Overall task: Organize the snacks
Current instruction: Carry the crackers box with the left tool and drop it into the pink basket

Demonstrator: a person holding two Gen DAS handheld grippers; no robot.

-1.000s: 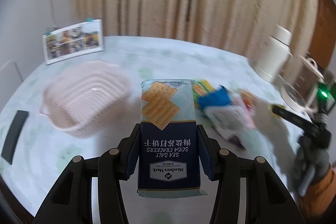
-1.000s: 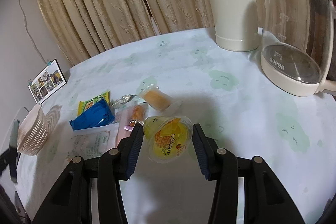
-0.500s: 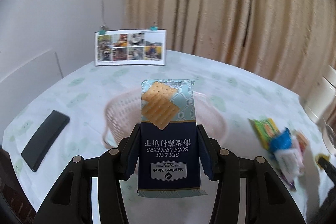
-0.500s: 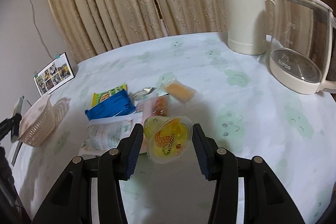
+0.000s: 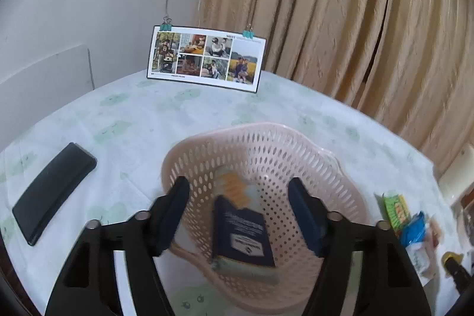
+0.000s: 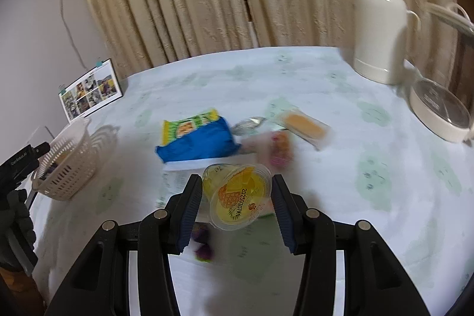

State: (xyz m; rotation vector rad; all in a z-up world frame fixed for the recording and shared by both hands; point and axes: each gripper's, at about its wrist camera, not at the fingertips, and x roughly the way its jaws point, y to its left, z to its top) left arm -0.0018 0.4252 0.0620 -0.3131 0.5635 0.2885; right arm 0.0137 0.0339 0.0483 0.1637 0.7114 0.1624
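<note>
In the left wrist view my left gripper (image 5: 238, 211) stands open over the pink perforated basket (image 5: 296, 147). The blue soda cracker pack (image 5: 241, 239) lies inside the basket, free of the fingers. In the right wrist view my right gripper (image 6: 237, 197) is shut on a clear pineapple jelly cup (image 6: 240, 196), held above the table. Beyond it lie loose snacks: a blue packet (image 6: 197, 142), a green-yellow packet (image 6: 189, 126), an orange bar in clear wrap (image 6: 303, 126) and a pink wrapped sweet (image 6: 280, 151). The same basket (image 6: 66, 165) appears at far left.
A black phone (image 5: 53, 191) lies left of the basket. A photo card (image 5: 206, 58) stands at the table's back edge. A white thermos (image 6: 377, 39) and a glass kettle (image 6: 441, 105) stand at the right. Curtains hang behind. A gloved hand (image 6: 16, 215) shows at far left.
My left gripper has opened and let go of the cracker pack, which now lies in the basket. My right gripper carried the jelly cup leftward toward the snack pile.
</note>
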